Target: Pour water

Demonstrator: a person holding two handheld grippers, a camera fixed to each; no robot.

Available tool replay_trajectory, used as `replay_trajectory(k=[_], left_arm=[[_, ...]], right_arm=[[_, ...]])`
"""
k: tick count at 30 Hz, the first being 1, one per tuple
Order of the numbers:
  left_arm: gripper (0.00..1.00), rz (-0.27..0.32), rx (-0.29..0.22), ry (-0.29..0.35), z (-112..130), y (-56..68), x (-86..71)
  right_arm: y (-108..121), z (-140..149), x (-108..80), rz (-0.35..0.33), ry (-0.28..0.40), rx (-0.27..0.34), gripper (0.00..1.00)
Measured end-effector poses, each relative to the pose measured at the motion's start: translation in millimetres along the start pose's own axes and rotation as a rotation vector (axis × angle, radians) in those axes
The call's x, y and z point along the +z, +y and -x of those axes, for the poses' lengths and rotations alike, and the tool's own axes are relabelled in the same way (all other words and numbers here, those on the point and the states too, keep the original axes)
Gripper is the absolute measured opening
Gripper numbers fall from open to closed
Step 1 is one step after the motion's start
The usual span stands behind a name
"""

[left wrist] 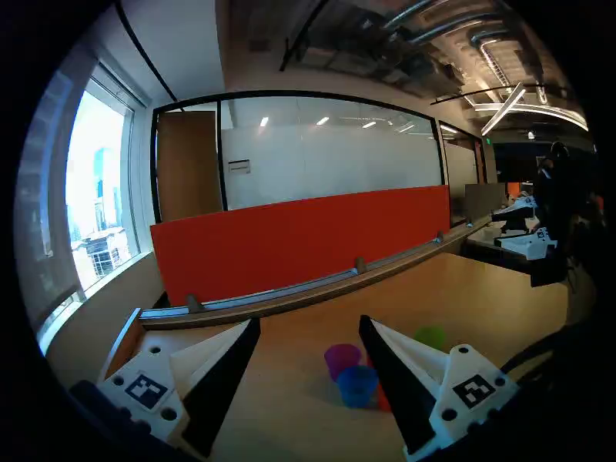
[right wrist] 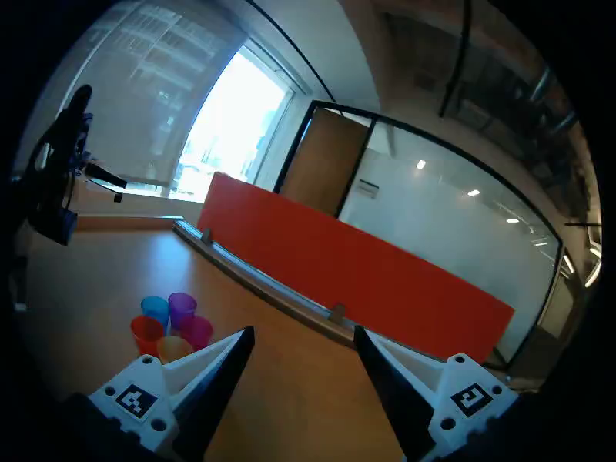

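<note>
**Left hand-held gripper** [left wrist: 308, 323]: fingers spread, empty, held above the light wooden bench [left wrist: 477, 300].

**Right hand-held gripper** [right wrist: 302, 331]: fingers spread, empty.

**Task items:** small translucent purple plastic cup [left wrist: 343, 359] and small translucent blue plastic cup [left wrist: 357, 385], standing upright and touching. A small green plastic cup [left wrist: 430, 336] stands near them. A small red plastic cup [right wrist: 146, 333] shares the group on the bench.

**Water:** cannot tell whether any cup holds some.

**Step, judged:** approach; nothing is gripped yet.

**Next move calls for:** lowering one hand-held gripper around a single cup wall, clear of its close neighbours.

**Markings:** black-and-white square coded tags [left wrist: 146, 389] on the gripper bodies. No brand is legible, and the wall plate is too small to read.
</note>
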State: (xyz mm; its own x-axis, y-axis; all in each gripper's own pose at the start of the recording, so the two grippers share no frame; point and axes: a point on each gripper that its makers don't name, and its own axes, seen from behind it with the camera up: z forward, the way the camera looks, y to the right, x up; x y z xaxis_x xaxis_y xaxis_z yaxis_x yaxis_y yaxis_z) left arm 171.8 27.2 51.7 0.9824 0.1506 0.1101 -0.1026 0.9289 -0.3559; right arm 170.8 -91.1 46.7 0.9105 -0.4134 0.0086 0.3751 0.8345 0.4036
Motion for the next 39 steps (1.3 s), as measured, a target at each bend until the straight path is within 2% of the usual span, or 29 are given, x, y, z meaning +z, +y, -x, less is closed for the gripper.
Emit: replay_trajectory(k=[8,14,20,26,33,39], left_arm=[[0.95,0.039,0.014,-0.019,-0.8,8.0,3.7],[0.95,0.073,0.015,-0.045,2.2,14.7,7.6],[0.95,0.09,0.036,-0.067,4.4,14.0,12.2],[0.95,0.121,0.054,-0.09,9.3,18.5,16.4],[0.95,0.144,0.071,-0.102,10.1,20.1,21.2],[0.95,0.163,0.076,-0.116,13.0,21.1,25.2]], right_arm=[[-1.7,-3.4,2.5,-0.025,0.0,-0.035,1.0],[-1.9,-0.4,4.2,-0.034,-0.019,-0.111,1.0],[-5.4,3.8,6.0,-0.054,-0.041,-0.163,1.0],[-11.5,8.6,9.4,-0.087,-0.067,-0.17,1.0],[-17.4,12.1,15.8,-0.128,-0.096,-0.139,1.0],[-19.7,11.6,20.0,-0.145,-0.11,-0.142,1.0]])
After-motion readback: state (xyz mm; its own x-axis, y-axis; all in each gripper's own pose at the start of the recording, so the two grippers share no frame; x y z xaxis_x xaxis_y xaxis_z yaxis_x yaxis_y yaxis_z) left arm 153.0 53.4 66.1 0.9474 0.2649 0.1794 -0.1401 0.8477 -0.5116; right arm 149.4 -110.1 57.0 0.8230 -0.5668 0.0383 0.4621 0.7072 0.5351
